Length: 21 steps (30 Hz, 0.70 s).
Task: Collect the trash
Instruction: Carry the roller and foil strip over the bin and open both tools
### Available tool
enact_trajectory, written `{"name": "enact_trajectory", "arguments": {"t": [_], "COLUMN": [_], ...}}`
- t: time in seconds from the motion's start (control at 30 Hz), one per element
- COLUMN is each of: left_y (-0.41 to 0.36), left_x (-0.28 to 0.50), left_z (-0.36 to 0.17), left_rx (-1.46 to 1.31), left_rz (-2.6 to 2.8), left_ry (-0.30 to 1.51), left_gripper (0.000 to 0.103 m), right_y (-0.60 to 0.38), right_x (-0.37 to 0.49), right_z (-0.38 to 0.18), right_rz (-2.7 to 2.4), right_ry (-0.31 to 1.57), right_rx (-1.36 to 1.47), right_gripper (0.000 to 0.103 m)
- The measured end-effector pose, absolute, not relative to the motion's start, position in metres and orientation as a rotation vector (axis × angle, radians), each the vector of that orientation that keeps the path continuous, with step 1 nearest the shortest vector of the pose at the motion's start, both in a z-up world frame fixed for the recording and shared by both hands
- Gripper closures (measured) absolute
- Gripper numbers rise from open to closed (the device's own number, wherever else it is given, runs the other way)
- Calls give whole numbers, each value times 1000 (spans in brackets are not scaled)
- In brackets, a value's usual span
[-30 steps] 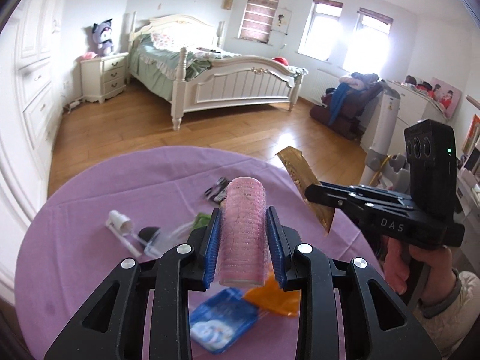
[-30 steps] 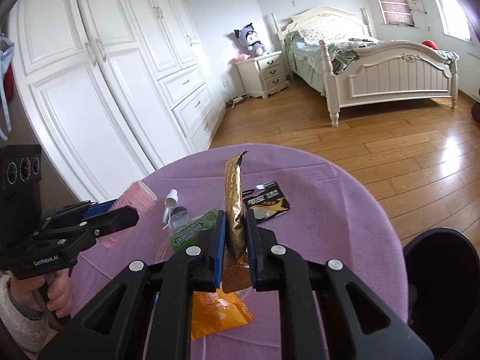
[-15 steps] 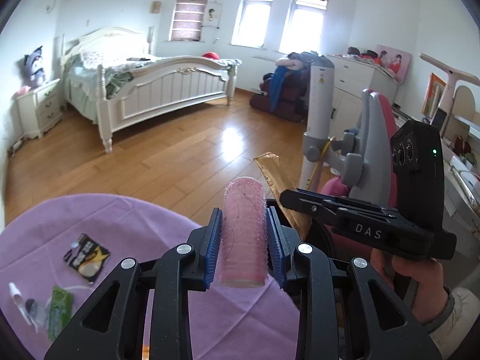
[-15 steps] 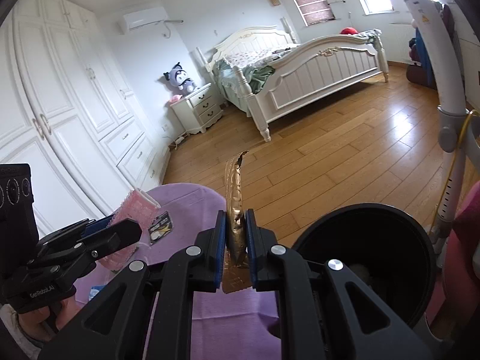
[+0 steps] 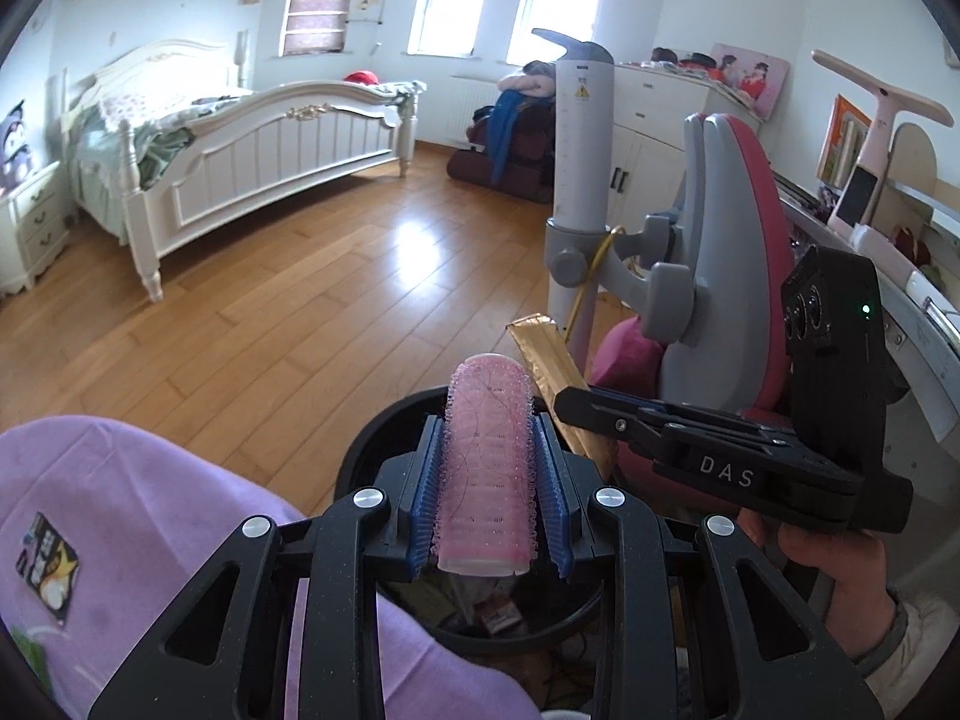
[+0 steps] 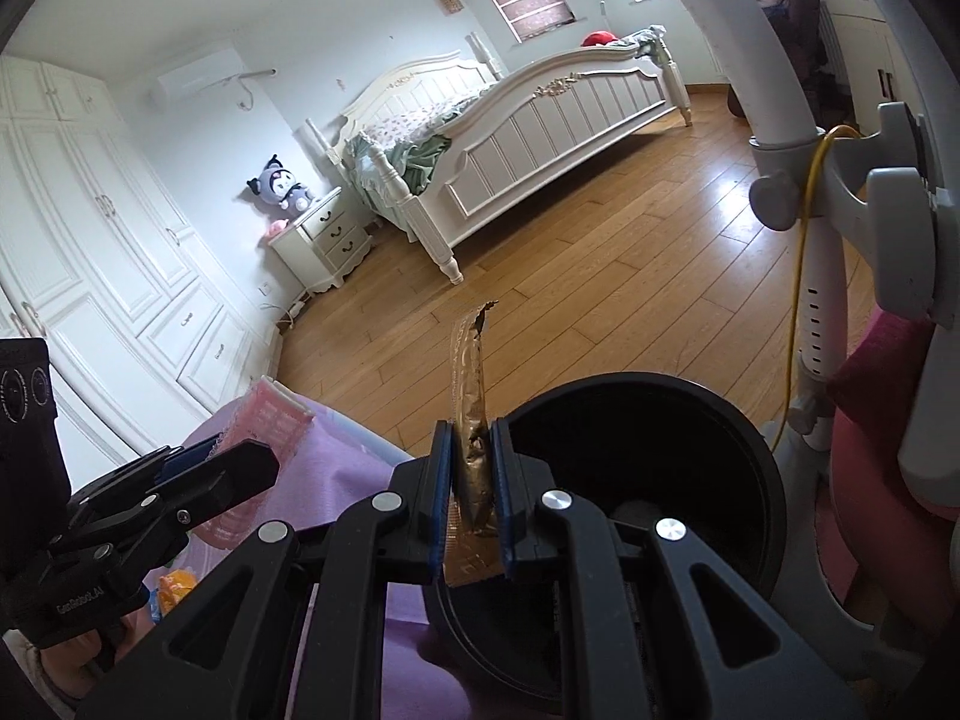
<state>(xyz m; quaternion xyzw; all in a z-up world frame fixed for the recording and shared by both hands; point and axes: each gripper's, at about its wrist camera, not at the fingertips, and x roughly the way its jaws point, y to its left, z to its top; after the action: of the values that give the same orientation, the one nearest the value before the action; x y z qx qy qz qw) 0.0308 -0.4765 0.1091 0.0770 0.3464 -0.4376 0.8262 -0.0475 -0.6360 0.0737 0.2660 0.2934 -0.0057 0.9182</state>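
Note:
My left gripper point(image 5: 487, 480) is shut on a pink hair roller point(image 5: 487, 468) and holds it above the open black trash bin point(image 5: 384, 426). My right gripper point(image 6: 471, 480) is shut on a gold foil wrapper point(image 6: 471, 396) over the near rim of the same bin point(image 6: 738, 420). The right gripper point(image 5: 576, 405) with the wrapper point(image 5: 549, 354) also shows in the left wrist view, just right of the roller. The left gripper point(image 6: 240, 456) with the roller point(image 6: 270, 420) shows at the left of the right wrist view.
The purple-clothed round table point(image 5: 120, 480) lies left of the bin, with a black snack packet point(image 5: 51, 567) on it. A pink and grey chair point(image 5: 720, 252) and a white pole stand point(image 5: 579, 168) stand right behind the bin. Wood floor and a white bed point(image 5: 252, 138) lie beyond.
Both grippers have swung right from over the table to over the trash bin, still holding the roller and the wrapper.

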Motion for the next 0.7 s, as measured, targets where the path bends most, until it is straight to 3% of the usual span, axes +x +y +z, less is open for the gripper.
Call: {"name": "enact_trajectory", "arguments": {"t": [0.7], "left_y": [-526], "left_x": [41], "left_z": [80], "left_rx": [182], "left_rz": [-943], "left_ry": [813], "left_gripper": [72], "right_y": [-675], "right_x": [-57], "right_z": [46], "right_rz": [-66], "right_ry": [634], "right_rx": [613], "right_gripper": [86]}}
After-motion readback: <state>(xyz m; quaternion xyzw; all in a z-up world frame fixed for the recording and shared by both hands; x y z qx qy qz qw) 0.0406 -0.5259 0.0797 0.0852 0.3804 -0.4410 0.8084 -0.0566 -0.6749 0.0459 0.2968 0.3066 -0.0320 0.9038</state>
